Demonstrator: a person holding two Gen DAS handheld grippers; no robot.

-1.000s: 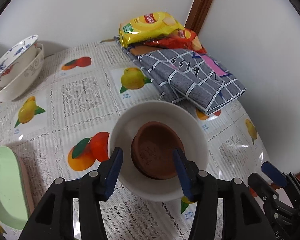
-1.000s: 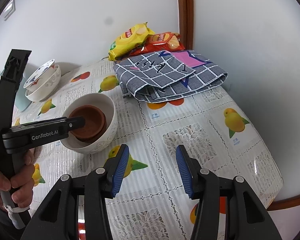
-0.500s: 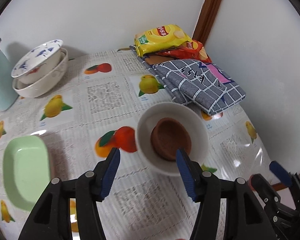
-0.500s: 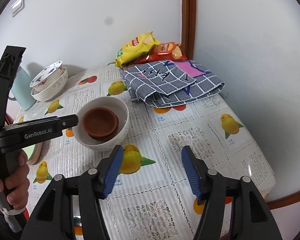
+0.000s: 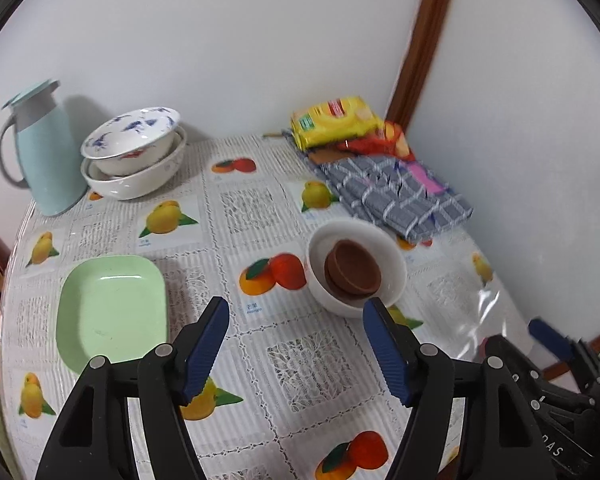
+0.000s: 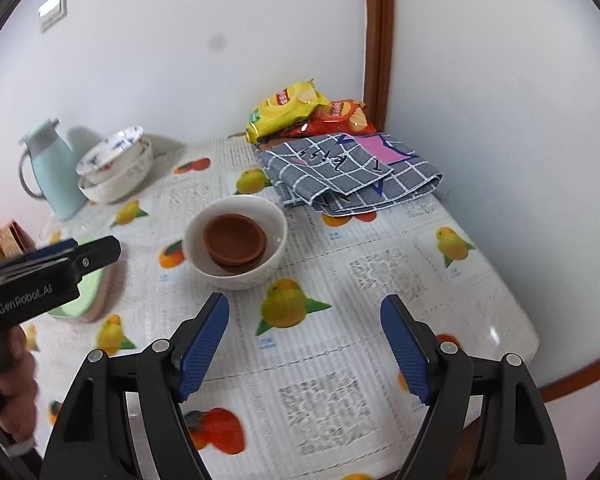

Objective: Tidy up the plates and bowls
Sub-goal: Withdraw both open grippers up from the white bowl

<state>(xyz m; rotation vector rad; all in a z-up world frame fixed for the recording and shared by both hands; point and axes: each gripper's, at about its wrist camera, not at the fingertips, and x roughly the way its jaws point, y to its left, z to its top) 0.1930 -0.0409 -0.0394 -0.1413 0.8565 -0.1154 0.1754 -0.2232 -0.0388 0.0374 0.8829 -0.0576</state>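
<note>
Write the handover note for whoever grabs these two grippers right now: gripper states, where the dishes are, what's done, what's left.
Left gripper: open, nothing between the pads; its jaws have just been opening.
Right gripper: open and empty over the tablecloth; its jaws have likewise just been opening.
Dishes: brown bowls sit nested inside the white bowl mid-table. The blue-patterned bowl is stacked in a wider white bowl by the pale blue jug at the back. The green dish lies alone near the front left.
Done: both bowl stacks are nested.
Left: probably the green dish, and perhaps gathering the two stacks together.
</note>
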